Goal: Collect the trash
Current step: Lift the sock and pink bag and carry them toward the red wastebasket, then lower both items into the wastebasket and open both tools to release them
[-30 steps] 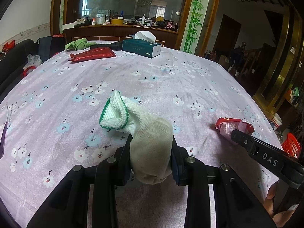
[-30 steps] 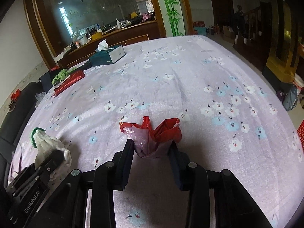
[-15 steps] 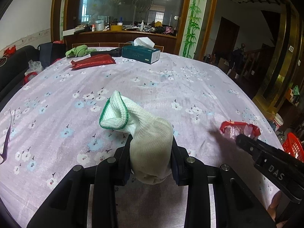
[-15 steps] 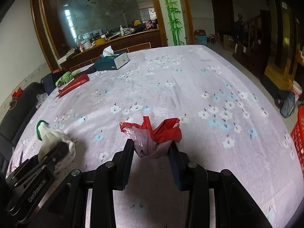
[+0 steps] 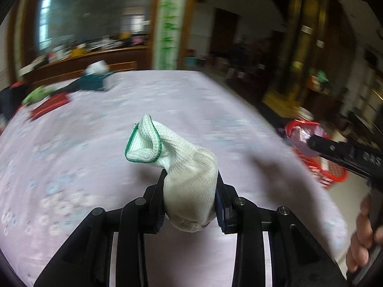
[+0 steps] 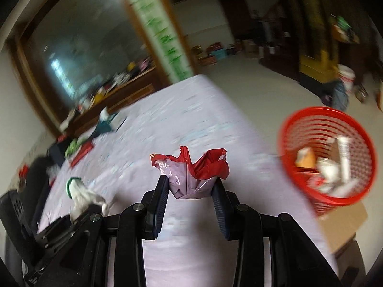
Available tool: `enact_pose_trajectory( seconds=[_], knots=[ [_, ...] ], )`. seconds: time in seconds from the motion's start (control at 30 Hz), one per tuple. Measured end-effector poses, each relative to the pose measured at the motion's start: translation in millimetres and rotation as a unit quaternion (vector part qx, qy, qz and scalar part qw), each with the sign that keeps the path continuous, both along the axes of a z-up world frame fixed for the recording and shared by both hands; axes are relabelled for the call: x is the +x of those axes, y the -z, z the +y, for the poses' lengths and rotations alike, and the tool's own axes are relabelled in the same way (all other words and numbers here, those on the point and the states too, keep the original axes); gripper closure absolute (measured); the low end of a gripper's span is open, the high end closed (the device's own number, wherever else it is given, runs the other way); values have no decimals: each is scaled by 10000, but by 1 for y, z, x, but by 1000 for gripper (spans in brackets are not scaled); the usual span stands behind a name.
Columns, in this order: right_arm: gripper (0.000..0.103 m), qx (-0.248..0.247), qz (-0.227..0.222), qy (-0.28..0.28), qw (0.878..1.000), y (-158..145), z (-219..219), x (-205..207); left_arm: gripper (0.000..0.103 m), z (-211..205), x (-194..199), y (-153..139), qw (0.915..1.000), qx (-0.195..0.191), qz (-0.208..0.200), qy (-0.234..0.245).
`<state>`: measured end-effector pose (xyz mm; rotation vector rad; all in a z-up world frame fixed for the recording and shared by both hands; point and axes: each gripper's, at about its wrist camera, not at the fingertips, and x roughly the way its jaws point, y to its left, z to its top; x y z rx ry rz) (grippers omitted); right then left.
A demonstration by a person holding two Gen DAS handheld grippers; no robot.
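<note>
My left gripper point(image 5: 190, 186) is shut on a white knitted glove point(image 5: 184, 167) with a green cuff, held above the lilac flowered tablecloth point(image 5: 95, 143). My right gripper point(image 6: 190, 186) is shut on a crumpled red and pink wrapper point(image 6: 194, 172), lifted over the table's right edge. A red mesh basket point(image 6: 328, 153) holding several bits of trash stands on the floor to the right of the table. In the left wrist view the right gripper point(image 5: 318, 143) and wrapper point(image 5: 302, 135) show at the right, in front of the red basket point(image 5: 323, 172). The right wrist view catches the glove point(image 6: 83, 198) at lower left.
At the table's far side lie a teal tissue box point(image 5: 95, 81), a red packet point(image 5: 49, 105) and a green cloth point(image 5: 37, 94). A cardboard box point(image 6: 344, 224) sits under the basket. A hand point(image 5: 363, 234) holds the right gripper's handle. Furniture lines the room's right side.
Both grippers have swung right with their loads and the view is blurred. The red basket on the floor has come into full view beside the table.
</note>
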<state>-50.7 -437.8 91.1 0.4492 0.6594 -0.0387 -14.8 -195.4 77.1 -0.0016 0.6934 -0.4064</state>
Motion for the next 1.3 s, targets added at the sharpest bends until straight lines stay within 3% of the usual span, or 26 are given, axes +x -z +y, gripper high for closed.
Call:
enact_pose_trajectory(
  seconds=[0.17, 0.33, 0.67, 1.3],
  knots=[
    [64, 278, -129, 545, 9980, -7, -66, -41, 71, -54, -12, -16, 9969, -231, 199, 726],
    [64, 470, -207, 787, 9956, -2, -97, -68, 71, -90, -21, -15, 9947, -174, 285, 977],
    [64, 729, -221, 727, 9944, 17, -106, -74, 71, -121, -36, -4, 9933, 195, 381, 1073],
    [64, 709, -435, 858, 9928, 11, -126, -101, 71, -172, -55, -6, 9875, 288, 381, 1499]
  ],
)
